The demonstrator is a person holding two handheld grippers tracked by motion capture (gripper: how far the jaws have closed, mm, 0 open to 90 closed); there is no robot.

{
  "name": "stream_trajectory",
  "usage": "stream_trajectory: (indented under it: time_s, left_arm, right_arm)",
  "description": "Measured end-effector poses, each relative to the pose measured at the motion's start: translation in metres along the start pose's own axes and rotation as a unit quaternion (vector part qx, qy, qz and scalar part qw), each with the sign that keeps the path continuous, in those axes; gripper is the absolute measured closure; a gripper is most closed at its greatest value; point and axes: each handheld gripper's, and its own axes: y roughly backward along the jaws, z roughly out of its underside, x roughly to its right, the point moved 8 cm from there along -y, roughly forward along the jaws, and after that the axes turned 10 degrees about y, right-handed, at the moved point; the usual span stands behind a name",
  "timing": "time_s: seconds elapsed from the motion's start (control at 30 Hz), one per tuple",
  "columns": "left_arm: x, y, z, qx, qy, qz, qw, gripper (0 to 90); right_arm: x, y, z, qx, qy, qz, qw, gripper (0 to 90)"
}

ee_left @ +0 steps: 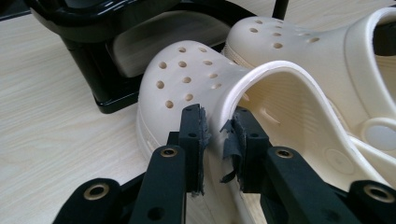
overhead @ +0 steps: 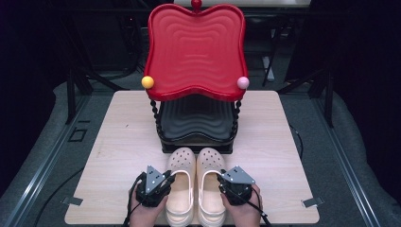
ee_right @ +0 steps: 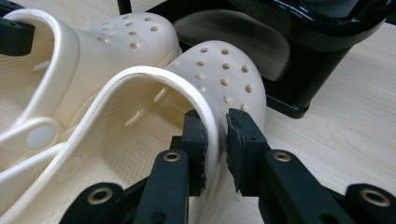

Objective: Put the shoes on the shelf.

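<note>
Gripping left clog (ee_left: 196,84) wall in left gripper (ee_left: 218,133) jaws, right gripper (ee_right: 215,135) likewise on right clog (ee_right: 224,74), red shelf (overhead: 196,47) overhead.

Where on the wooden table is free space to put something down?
The light wooden table is bare left of the black-and-red two-tier rack and right of it, out to both edges. The middle front is crowded: two cream perforated clogs, with the left gripper and right gripper at their sides.

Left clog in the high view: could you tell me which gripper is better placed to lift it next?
Left: the left gripper clasps the left clog by its outer wall; the right gripper holds the right clog.
</note>
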Motion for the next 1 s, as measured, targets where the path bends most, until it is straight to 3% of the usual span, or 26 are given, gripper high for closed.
stream_trajectory:
  time_s: [0.2, 0.3, 0.33, 0.43, 0.57, 1.0]
  left_arm:
    - [-0.001, 0.011, -0.002, -0.002, 0.008, 0.008, 0.9999, 78.1]
    - [0.000, 0.018, -0.005, 0.003, 0.009, 0.010, 0.9999, 78.1]
    - [0.000, 0.020, -0.006, 0.004, 0.007, 0.011, 0.9999, 78.1]
    - [0.002, 0.026, -0.009, 0.007, 0.005, 0.014, 0.9999, 78.1]
    - [0.006, 0.043, -0.019, 0.020, 0.004, 0.020, 0.9996, 78.0]
    - [0.013, 0.065, -0.048, 0.046, 0.001, 0.028, 0.9985, 78.1]
  right_arm:
    - [-0.003, 0.007, -0.003, 0.014, -0.011, 0.003, 0.9998, 78.0]
    - [-0.006, 0.014, -0.005, 0.008, -0.013, -0.008, 0.9998, 78.0]
    - [-0.007, 0.015, -0.009, 0.023, -0.015, -0.006, 0.9996, 78.0]
    - [-0.009, 0.021, -0.012, 0.018, -0.011, -0.013, 0.9997, 78.0]
    - [-0.012, 0.034, -0.024, 0.039, -0.007, -0.012, 0.9992, 77.9]
    - [-0.002, 0.059, -0.048, 0.079, -0.020, -0.001, 0.9967, 77.9]
